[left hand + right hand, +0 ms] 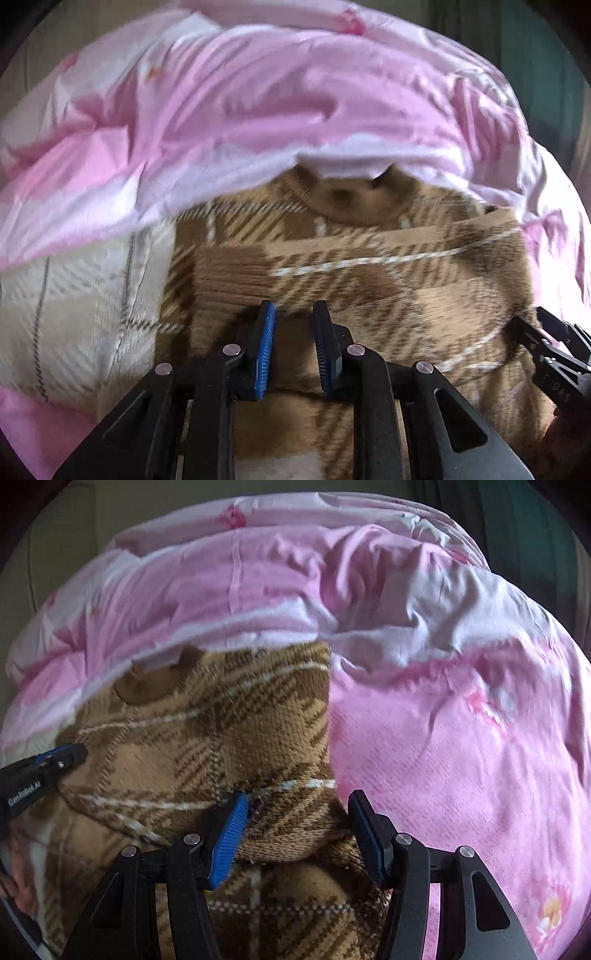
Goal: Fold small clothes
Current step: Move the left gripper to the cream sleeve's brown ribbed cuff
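Looking down both wrist cams, we've got the brown plaid sweater (369, 266) lying on the bed, partly tucked under the pink duvet (258, 110) at the collar (351, 199) end. Its long axis runs away from us, collar far, hem near, w/ both sets of tongs at the near part of the garment.

Left tongs (293, 347): blue pads a small gap apart, sitting just above the knit. Nothing reads as caught between them, so we take them as let go, not pinching. Motion blur here, so not 100% sure about light contact.

Right tongs (299, 830): spread about halfway, w/ a rolled, bunched sleeve or edge fold (295, 834) lying between the pads. Left pad looks to be touching the knit, right pad seems just clear of it. We can't tell if that's a real pinch or only a straddle.

Key relation for the next move, in our judgement: the bulk of the sweater lies fwd and to the left of the right tongs, and its right edge ends just beside them against the pink sheet (461, 757). So the right hand is nearer the bunched bit, and any fold across would go leftward, toward the left tongs seen at that cam's left edge (55, 760).
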